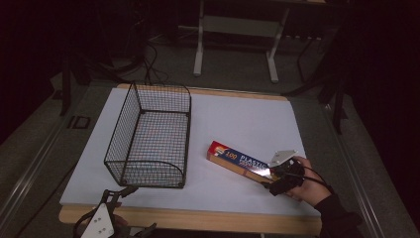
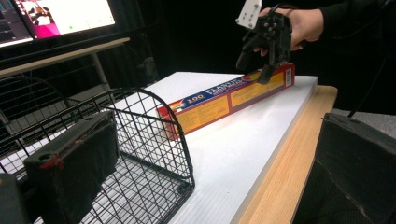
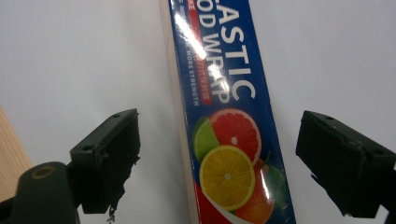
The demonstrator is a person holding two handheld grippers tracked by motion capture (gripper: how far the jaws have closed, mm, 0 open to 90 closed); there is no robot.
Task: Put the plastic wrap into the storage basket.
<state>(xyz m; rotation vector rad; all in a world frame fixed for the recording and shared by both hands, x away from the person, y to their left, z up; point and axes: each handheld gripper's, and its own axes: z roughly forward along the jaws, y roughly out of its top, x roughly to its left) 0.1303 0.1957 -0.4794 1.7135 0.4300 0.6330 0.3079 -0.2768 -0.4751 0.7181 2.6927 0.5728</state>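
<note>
My right gripper [image 1: 275, 174] hovers, jaws spread, astride the plastic wrap box [image 1: 236, 160] without touching; my left gripper [image 1: 119, 197] waits spread by the wire basket's [image 1: 148, 136] near end.

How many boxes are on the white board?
1. The plastic wrap box lies flat on the white board, right of the wire basket, with the right gripper over its near end. The basket looks empty.

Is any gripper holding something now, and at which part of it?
Nothing is held. The right gripper stands open astride one end of the plastic wrap box, pads apart from it. The left gripper is open near the wire basket.
</note>
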